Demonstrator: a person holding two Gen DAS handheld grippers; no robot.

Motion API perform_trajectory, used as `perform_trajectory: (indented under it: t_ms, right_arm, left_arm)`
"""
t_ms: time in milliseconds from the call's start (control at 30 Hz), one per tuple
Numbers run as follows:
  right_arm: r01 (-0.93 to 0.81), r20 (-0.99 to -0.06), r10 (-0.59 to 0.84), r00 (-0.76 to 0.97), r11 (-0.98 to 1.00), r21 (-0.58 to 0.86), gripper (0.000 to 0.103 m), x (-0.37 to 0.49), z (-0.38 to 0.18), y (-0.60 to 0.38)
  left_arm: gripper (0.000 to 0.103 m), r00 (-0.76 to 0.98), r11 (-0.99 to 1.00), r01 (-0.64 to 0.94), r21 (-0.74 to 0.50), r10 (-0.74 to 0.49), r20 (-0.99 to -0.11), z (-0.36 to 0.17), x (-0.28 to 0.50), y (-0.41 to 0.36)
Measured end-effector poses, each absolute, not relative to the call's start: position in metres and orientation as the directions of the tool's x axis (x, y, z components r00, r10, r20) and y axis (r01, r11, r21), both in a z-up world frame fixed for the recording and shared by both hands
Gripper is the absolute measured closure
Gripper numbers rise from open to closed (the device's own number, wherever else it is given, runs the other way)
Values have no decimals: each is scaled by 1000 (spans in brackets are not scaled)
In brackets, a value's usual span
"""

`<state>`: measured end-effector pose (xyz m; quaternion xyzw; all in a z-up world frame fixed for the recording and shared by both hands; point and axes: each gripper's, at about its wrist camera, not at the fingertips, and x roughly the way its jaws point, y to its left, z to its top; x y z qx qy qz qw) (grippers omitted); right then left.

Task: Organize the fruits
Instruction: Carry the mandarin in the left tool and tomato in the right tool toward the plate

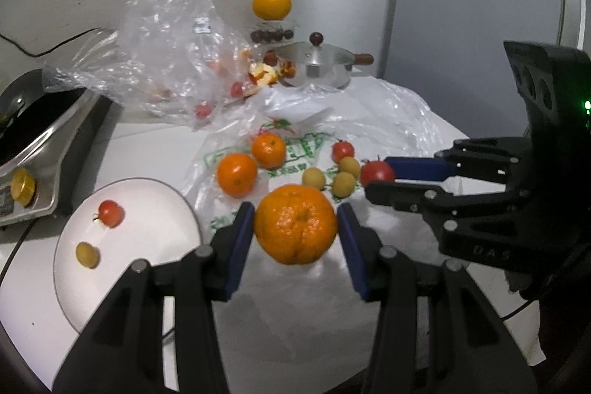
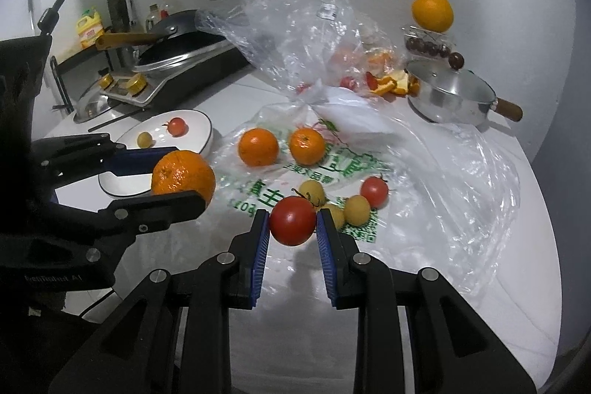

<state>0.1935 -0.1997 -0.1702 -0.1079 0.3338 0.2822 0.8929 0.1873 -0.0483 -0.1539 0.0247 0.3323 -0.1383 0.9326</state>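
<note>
L gripper (image 1: 295,228) jaws clamped on orange (image 1: 294,224), R gripper (image 2: 291,222) jaws clamped on red tomato (image 2: 292,220); both off desk (image 2: 388,301).

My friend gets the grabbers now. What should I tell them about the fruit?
Left gripper: shut on an orange, held above the table.
Right gripper: shut on a red tomato, also lifted.
White plate: already holds one small red tomato and one yellow fruit.
Still on the printed plastic bag: two oranges, one red tomato, three yellow fruits.
Left to do: probably set down both held fruits, likely on the plate, then collect the rest.
</note>
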Motion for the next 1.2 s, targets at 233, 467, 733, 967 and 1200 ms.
perform_trajectory:
  t_ms: [233,467,733,967,1200]
  right_arm:
    - [-598,-661,436,611,801,-23,75,191,-167,-180]
    - [-621,-661,449,601,783,-32,75,189,-165,-160]
    - [-643,-673,453,585,765,-44,75,189,-167,-136]
    - [-657,-683,453,574,752,-54,75,192,-169,-122]
    - [-674,-686,463,562,737,-55,75,201,-170,-108]
  left_arm:
    - [56,759,974,219,-55,-205,-618,-155,180,-20]
    - [56,771,986,150,-69,-161,-616,-159,178,13]
    - [56,777,993,95,-76,-121,-618,-164,177,42]
    - [56,769,995,54,-84,-95,-632,-173,183,63]
    - [56,759,996,24,-80,-70,-647,-181,195,78]
